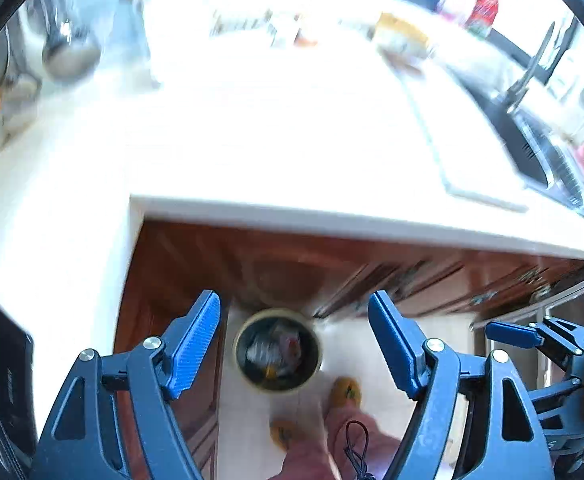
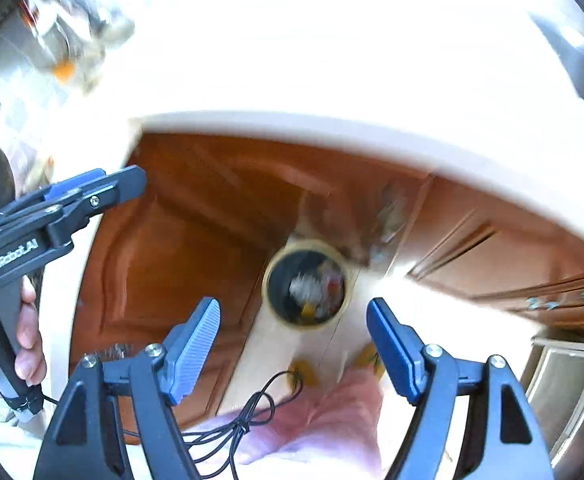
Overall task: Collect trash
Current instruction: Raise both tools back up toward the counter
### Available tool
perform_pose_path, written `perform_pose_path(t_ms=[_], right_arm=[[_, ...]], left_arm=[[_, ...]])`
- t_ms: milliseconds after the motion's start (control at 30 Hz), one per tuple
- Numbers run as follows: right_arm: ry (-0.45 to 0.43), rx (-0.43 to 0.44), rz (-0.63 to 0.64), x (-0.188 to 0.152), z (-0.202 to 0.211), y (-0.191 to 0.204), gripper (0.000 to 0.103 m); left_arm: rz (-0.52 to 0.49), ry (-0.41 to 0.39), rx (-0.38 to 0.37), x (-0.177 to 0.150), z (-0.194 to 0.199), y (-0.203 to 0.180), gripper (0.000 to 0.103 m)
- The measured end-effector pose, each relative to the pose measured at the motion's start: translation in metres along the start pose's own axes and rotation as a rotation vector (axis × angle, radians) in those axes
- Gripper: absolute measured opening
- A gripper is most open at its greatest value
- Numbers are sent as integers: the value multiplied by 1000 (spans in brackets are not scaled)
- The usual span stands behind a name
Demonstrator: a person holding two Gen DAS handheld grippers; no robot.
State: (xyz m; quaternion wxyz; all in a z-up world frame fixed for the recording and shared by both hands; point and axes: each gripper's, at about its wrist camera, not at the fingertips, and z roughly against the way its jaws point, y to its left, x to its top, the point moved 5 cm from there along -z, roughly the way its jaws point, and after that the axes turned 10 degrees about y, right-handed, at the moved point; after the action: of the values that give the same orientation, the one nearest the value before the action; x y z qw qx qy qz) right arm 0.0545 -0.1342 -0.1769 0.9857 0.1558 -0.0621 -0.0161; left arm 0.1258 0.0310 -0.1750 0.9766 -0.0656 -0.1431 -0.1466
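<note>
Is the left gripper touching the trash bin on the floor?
Apart. In the left wrist view the left gripper is open and empty, with the trash bin far below.

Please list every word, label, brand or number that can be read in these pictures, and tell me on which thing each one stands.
"GenRobot.AI": white letters on the side of the left gripper, seen in the right wrist view; slightly blurred.
Labels on the red bottle and other items on the counter: too blurred to read.
Nothing readable on the trash bin.
</note>
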Motion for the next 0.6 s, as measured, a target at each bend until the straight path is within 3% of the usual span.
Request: perform_pose_path(t_ms=[233,367,600], right_arm=[[-297,-56,-76,10,107,-14,76],[-439,-98,-109,18,157,-14,76],[-555,-140,-153,23,204,-6,76]], left_arm=[[-156,-153,-33,43,71,-58,76],[-213,-231,-49,61,110,-85,81],[-262,-354,-56,80,161,-105,85]])
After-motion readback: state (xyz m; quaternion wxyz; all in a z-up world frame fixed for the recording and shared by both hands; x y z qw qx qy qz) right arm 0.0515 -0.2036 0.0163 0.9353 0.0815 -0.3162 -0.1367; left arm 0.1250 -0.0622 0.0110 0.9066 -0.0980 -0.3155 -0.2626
